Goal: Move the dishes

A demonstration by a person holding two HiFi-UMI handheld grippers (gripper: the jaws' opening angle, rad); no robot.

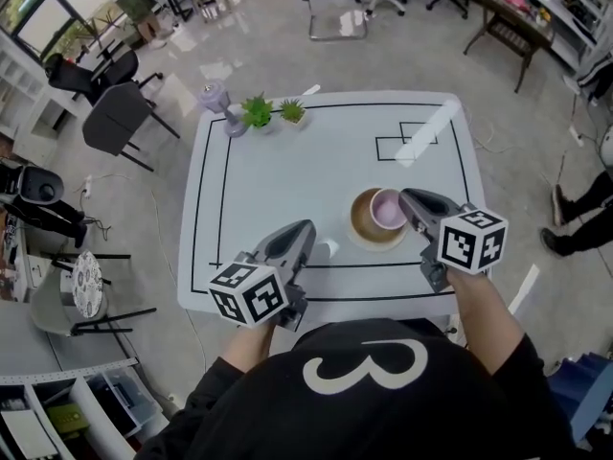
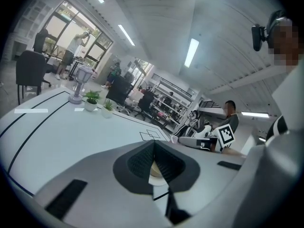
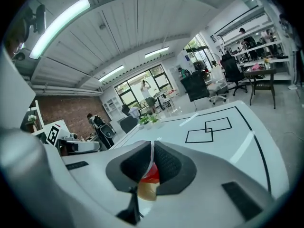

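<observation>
A lilac bowl (image 1: 387, 211) sits within a round tan plate (image 1: 363, 225) on the white table (image 1: 287, 175), right of centre near the front. My right gripper (image 1: 409, 200) reaches in from the right and is shut on the bowl's near rim. In the right gripper view the pads (image 3: 167, 164) pinch a thin pale edge, with the bowl (image 3: 151, 175) showing red and tan under them. My left gripper (image 1: 308, 230) hovers left of the plate, shut and holding nothing. In the left gripper view its jaws (image 2: 154, 158) meet, with the plate (image 2: 156, 173) seen beyond.
Two small potted plants (image 1: 257, 113) (image 1: 292, 113) and a lilac goblet (image 1: 215, 99) stand at the table's far left. Black taped rectangles (image 1: 407, 140) mark the far right part. Chairs (image 1: 120, 113) ring the table, and a person's legs (image 1: 579, 214) are at the right.
</observation>
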